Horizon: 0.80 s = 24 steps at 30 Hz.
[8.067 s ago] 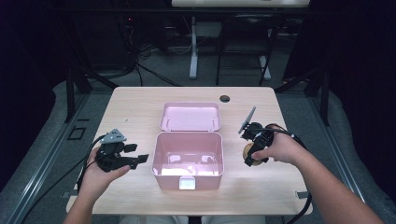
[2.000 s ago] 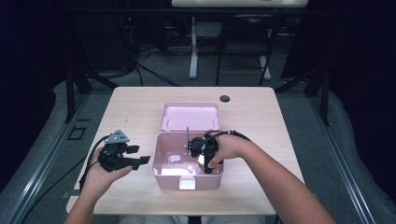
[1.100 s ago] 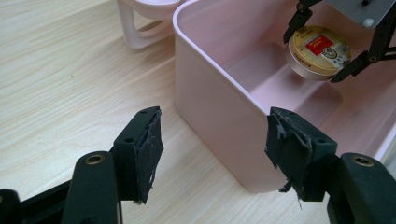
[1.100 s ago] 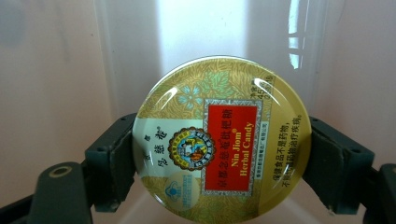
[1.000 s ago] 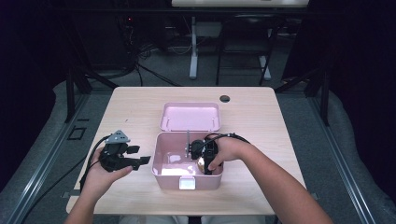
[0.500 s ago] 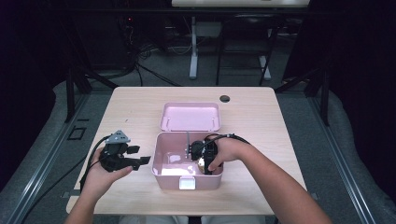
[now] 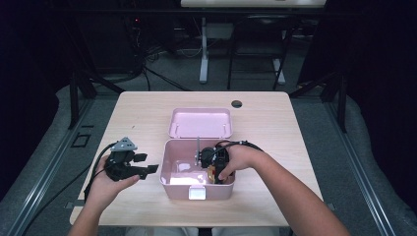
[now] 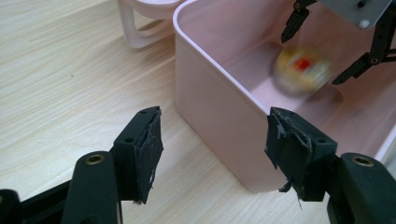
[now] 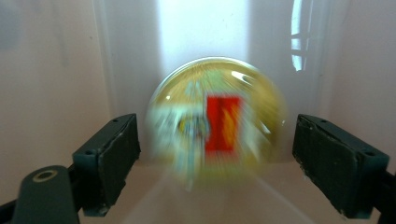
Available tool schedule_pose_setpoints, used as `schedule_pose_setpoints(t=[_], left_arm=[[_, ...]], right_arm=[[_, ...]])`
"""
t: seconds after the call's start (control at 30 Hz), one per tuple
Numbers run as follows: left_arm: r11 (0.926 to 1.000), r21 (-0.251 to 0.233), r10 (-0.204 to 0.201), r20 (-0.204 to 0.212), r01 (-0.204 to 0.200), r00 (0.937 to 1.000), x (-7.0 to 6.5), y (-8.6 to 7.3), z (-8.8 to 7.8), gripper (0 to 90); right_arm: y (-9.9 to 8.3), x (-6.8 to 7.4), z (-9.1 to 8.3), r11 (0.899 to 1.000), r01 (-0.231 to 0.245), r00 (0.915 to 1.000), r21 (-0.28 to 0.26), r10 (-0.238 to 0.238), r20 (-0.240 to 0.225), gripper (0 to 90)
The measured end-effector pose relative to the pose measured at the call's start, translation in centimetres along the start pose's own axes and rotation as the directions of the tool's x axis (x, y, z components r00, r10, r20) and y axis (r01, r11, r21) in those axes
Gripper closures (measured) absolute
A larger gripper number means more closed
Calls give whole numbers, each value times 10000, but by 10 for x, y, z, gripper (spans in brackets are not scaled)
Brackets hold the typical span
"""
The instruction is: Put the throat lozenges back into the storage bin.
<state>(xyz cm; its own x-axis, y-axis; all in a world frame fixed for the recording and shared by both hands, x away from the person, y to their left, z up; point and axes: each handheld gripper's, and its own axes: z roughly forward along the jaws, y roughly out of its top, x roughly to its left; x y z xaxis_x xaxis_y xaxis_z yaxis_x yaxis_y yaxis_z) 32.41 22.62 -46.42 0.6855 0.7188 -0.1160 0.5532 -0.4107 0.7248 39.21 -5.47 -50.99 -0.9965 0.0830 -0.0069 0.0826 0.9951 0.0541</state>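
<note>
The right gripper [image 7: 212,166] sits inside the open pink box [image 7: 169,184] on the table [image 7: 142,118]. Its jaws stand wide apart and have just been opening. In the right gripper view, the round gold object [image 9: 215,125] with a red and white label lies between the two pads [image 9: 116,154], clear of both; a gap shows on each side. The object is blurred in that view and in the left gripper view, where it appears at the bottom of the box [image 8: 219,93], below the right gripper's jaw tips [image 8: 327,51]. Whether it rests on the box floor cannot be determined.

The left gripper [image 7: 150,169] is held just beside the left wall of the box. Its jaws are wide open and empty. In the left gripper view, the near corner of the box lies ahead between the two pads [image 8: 149,149], with neither pad touching it.

The pink lid [image 7: 200,123] lies flat on the table directly behind the box.
</note>
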Motion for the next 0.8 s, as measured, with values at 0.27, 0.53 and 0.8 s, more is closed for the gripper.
schedule_pose_setpoints(t=[0.27,0.53,0.8], left_arm=[[10000,-45,-7,-12,7,10000,-1,0,0,358],[10000,-81,28,14,-28,10000,-2,1,0,358],[9999,-105,69,54,-69,10000,-4,2,-3,364]], right_arm=[[-2,0,-7,9997,-90,10000,-220,90,30,189],[-2,3,-16,9994,-217,9998,-278,218,22,211],[1,7,-36,9989,-188,9994,-424,200,282,247]])
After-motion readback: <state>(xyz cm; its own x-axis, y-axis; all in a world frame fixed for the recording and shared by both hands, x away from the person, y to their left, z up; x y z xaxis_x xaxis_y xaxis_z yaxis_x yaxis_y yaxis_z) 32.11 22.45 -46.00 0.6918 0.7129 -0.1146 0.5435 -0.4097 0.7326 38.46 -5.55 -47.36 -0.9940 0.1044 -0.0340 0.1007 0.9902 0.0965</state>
